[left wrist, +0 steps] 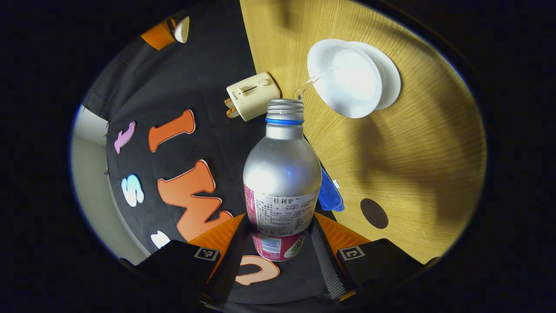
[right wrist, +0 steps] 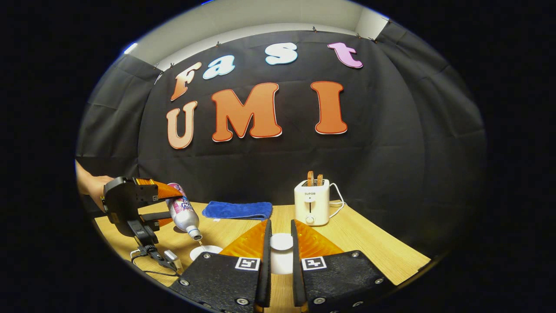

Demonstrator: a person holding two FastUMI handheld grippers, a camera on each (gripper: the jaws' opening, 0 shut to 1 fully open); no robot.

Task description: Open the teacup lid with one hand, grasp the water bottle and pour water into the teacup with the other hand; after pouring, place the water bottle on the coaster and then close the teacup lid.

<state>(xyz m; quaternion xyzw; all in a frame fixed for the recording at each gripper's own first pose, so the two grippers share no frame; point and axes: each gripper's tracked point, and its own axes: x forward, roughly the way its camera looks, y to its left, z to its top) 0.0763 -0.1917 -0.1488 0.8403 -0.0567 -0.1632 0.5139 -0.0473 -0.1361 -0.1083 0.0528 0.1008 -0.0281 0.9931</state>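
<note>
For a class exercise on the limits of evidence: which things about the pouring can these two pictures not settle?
- Water level in the teacup: left gripper view, white glare hides it.
- How much is left in the water bottle: its metal wall is opaque.
- The teacup itself in the right gripper view: too small, partly behind the right gripper.
- The lid: only its top shows between those fingers.

You get dim, warm overhead light: soft shadows cross the table (left wrist: 417, 174), glare sits on the water bottle (left wrist: 281, 174), and fisheye bending warps sharp edges.
</note>
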